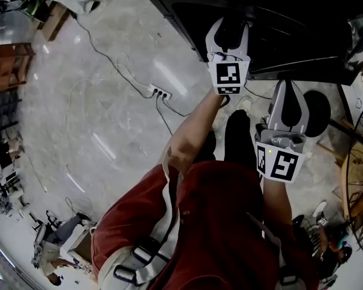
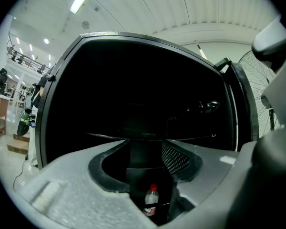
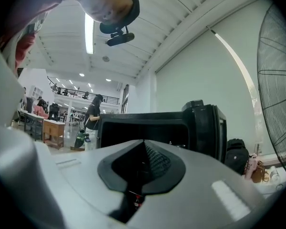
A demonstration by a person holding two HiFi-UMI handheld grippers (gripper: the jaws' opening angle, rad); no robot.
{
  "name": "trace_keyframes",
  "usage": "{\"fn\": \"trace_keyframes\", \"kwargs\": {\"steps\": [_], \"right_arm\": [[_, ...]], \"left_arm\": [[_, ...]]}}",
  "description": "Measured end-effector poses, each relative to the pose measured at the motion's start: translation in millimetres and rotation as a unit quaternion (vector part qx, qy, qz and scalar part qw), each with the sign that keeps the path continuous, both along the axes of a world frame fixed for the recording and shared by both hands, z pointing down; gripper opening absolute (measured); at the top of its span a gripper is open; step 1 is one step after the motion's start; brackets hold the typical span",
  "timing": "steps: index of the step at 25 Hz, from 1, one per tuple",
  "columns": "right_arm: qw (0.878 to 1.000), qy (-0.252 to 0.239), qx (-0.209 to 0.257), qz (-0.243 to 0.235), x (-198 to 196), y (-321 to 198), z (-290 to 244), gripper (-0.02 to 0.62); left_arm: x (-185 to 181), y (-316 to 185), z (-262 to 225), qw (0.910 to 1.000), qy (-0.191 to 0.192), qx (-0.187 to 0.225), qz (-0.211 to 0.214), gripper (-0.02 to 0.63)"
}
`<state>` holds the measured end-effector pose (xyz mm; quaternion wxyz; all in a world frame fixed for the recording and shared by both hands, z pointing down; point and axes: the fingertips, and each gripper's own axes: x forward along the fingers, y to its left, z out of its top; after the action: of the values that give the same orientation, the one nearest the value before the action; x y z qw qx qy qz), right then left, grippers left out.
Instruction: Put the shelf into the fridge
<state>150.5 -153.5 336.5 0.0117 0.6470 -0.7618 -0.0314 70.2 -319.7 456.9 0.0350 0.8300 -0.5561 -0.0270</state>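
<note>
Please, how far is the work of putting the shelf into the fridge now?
Done, it seems: the shelf lies level inside the open fridge. In hand: nothing; the left gripper stands before it with jaws apart, the right gripper is shut and empty. Left: perhaps a last push, then withdrawing; whether the shelf is fully seated cannot be seen.

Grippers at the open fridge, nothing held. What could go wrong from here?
1. The left gripper faces the fridge mouth with jaws apart; pushing in could knock the thin shelf or the bottle lower down.
2. The power strip and its cables lie on the floor near the person's legs: likely a trip hazard when stepping back.
</note>
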Motion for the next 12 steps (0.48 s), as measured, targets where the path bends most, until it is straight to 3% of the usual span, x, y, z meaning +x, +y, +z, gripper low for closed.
{"fn": "trace_keyframes", "kwargs": {"steps": [12], "right_arm": [[1.0,0.002,-0.009,0.01,7.0,4.3,7.0,-0.002]], "left_arm": [[5.9,-26.4,1.7,0.9996,-0.021,0.019,0.003,0.21]]}}
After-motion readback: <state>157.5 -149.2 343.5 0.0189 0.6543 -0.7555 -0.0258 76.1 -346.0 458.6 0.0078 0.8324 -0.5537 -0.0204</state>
